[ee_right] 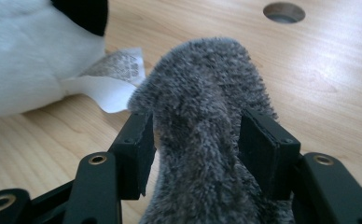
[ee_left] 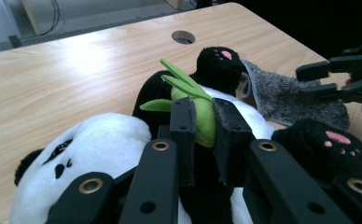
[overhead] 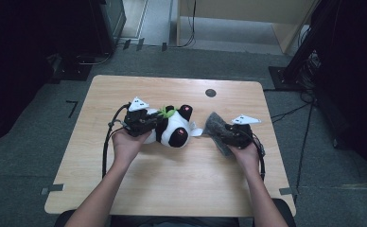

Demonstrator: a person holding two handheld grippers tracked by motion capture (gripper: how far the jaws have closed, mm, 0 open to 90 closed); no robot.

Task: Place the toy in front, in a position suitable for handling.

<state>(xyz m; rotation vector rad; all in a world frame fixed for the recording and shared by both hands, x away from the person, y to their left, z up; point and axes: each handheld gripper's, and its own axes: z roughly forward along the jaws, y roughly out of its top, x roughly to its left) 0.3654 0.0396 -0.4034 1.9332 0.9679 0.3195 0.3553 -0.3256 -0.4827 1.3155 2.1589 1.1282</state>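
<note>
A black-and-white plush panda (overhead: 176, 131) lies on its back in the middle of the wooden table (overhead: 172, 189). A green bamboo sprig (ee_left: 188, 86) is sewn to its chest. My left gripper (ee_left: 202, 112) is shut on that sprig, with the panda's head (ee_left: 100, 144) just below the jaws. A grey furry cloth (ee_right: 202, 84) lies to the right of the panda, next to its white label (ee_right: 118, 74). My right gripper (ee_right: 195, 135) has the cloth bunched between its pads. In the high view, the left gripper (overhead: 160, 120) and right gripper (overhead: 219, 132) flank the toy.
A round cable hole (overhead: 210, 92) sits in the table behind the toy. Bare wood stretches in front of both hands and to the far left. Dark equipment and cables stand on the floor around the table.
</note>
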